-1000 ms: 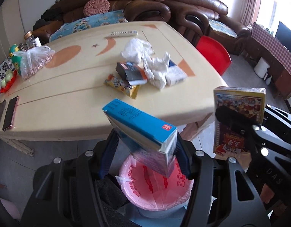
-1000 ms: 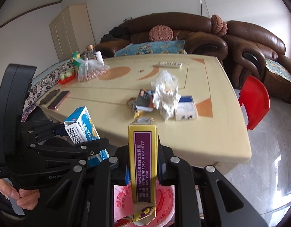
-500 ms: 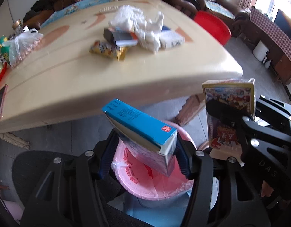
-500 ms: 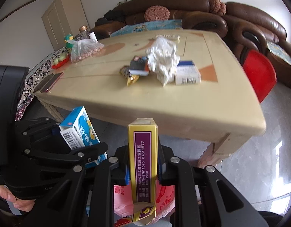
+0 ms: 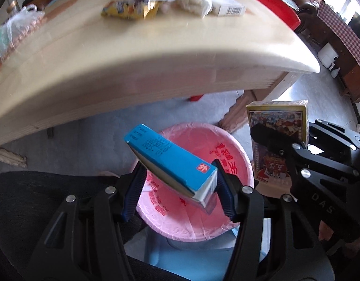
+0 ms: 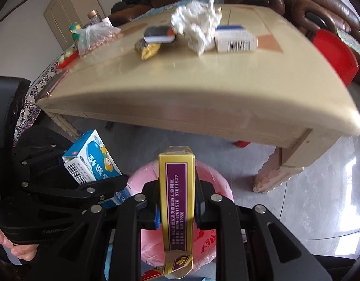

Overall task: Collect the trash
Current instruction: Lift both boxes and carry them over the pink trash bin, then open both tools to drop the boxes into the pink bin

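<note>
Over the bin [image 5: 236,149], below the table [image 5: 137,56] edge: 2 grippers, each clamped on 1 box

Left gripper [image 5: 180,192]: jaws closed on blue box [image 5: 170,161], blue pads against its two broad faces. Box is tilted, long axis runs from near the pads up and away to the left, far end pointing toward the table's underside. It hangs right above the pink liner of the bin, not touching it. Same box in the right wrist view [image 6: 93,161], cartoon face and barcode showing, leaning up-left

Right gripper [image 6: 176,208]: jaws narrow, gripping yellow box [image 6: 177,201] by its wide faces, thin purple-labelled side toward the camera. Long axis about upright, torn flap hanging at the bottom end. In the left wrist view the same box [image 5: 277,140] stands upright just right of the bin rim, picture side visible

Count:
- 1 bin [image 6: 142,178], pink bag liner with red print
- 2 boxes in hand
- 4 pieces left on the table: 1 white box [image 6: 234,39] with barcode, 1 tissue wad [image 6: 196,23], 1 dark pack [image 6: 158,34], 1 yellow wrapper [image 6: 148,48]; all bunched together, touching or nearly so
- 1 clear bag [image 6: 95,36] of something pinkish, far left of the table, well apart from the trash pile
- 1 red chair [image 6: 334,53] at the table's right side
</note>
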`<state>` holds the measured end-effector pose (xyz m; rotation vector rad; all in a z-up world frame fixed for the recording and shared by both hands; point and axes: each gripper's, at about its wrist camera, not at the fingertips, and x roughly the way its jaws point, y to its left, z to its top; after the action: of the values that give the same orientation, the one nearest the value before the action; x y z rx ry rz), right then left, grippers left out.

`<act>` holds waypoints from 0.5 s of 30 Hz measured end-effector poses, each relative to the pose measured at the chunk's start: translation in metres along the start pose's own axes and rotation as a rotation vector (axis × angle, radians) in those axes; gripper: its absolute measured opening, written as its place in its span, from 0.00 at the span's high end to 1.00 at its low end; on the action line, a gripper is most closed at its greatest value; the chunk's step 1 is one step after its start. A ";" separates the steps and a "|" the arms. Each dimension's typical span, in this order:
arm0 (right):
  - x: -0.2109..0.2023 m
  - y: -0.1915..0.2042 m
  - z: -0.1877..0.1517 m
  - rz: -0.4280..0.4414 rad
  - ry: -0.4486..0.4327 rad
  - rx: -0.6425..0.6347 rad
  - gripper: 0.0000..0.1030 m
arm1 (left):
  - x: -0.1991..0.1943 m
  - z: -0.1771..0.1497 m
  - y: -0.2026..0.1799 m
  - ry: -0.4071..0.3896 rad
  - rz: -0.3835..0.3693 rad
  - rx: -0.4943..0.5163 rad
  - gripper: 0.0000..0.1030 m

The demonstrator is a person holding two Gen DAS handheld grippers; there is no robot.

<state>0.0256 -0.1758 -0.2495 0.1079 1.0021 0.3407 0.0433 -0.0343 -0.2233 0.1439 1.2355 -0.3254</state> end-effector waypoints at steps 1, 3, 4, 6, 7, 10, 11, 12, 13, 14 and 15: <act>0.006 -0.002 -0.001 0.001 0.011 0.004 0.81 | 0.005 0.000 0.001 0.013 -0.005 -0.001 0.45; 0.014 -0.005 -0.003 0.006 0.030 0.011 0.81 | 0.016 -0.001 0.001 0.040 -0.007 -0.001 0.45; 0.021 -0.006 -0.004 0.005 0.045 0.014 0.81 | 0.022 -0.002 0.001 0.056 -0.012 -0.002 0.45; 0.030 -0.008 -0.006 0.008 0.067 0.017 0.81 | 0.033 -0.002 0.001 0.088 -0.021 -0.006 0.45; 0.036 -0.009 -0.007 0.010 0.081 0.020 0.81 | 0.037 -0.003 0.001 0.101 -0.020 -0.006 0.45; 0.052 -0.015 -0.010 0.012 0.119 0.034 0.81 | 0.056 -0.008 0.002 0.150 -0.016 -0.011 0.45; 0.056 -0.017 -0.011 0.014 0.132 0.040 0.81 | 0.060 -0.007 0.003 0.161 -0.014 -0.012 0.45; 0.062 -0.019 -0.012 0.015 0.148 0.044 0.81 | 0.069 -0.008 0.004 0.183 -0.012 -0.015 0.46; 0.069 -0.021 -0.015 0.015 0.168 0.047 0.81 | 0.073 -0.007 0.005 0.197 -0.012 -0.018 0.52; 0.076 -0.022 -0.017 0.014 0.186 0.047 0.81 | 0.082 -0.008 0.007 0.228 -0.023 -0.028 0.56; 0.081 -0.025 -0.019 0.016 0.200 0.049 0.81 | 0.090 -0.008 0.010 0.254 -0.030 -0.040 0.56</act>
<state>0.0551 -0.1735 -0.3308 0.1285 1.2085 0.3465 0.0650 -0.0378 -0.3112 0.1348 1.4958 -0.3146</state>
